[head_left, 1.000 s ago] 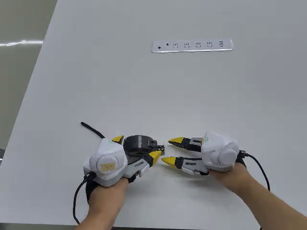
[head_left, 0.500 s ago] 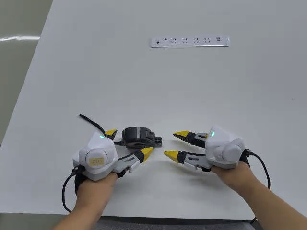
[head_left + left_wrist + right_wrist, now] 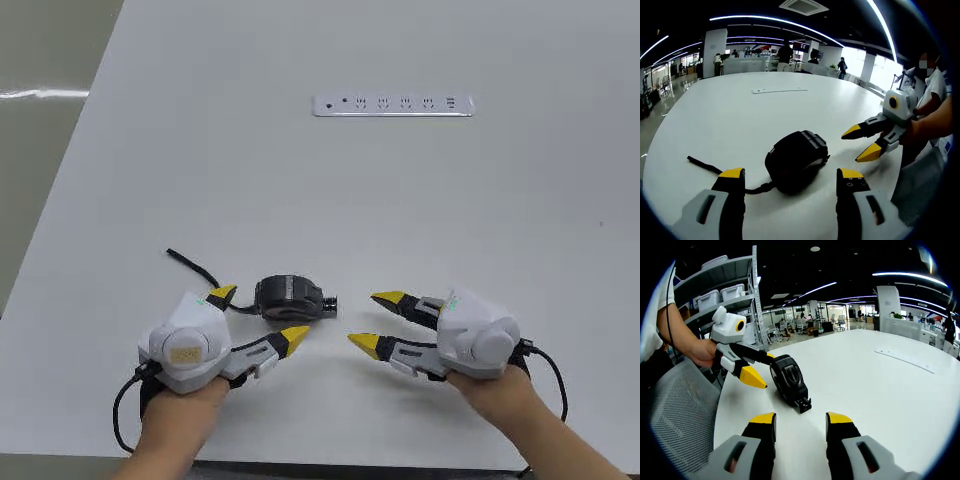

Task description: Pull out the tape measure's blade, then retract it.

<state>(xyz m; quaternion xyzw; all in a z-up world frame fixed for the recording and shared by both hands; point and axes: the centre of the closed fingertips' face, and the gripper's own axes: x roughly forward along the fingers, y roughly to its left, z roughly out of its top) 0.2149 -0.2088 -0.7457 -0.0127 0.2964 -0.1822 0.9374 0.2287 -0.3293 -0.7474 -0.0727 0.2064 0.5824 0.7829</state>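
Though free, tape measure [image 3: 289, 297] between grippers [image 3: 258, 313] [image 3: 373, 320].

A white power strip [image 3: 392, 105] lies flat at twelve o'clock on the white surface [image 3: 250, 190]. Grey-green floor [image 3: 40, 150] runs along nine o'clock. Metal shelving [image 3: 754, 280] carries white bins [image 3: 735, 291].

No text or number is readable. The sticker [image 3: 185, 353] on the left gripper [image 3: 259, 313], just beside the tape measure [image 3: 288, 297], has print too small to read. The power strip [image 3: 392, 105], well beyond the tape measure, has unreadable marks.
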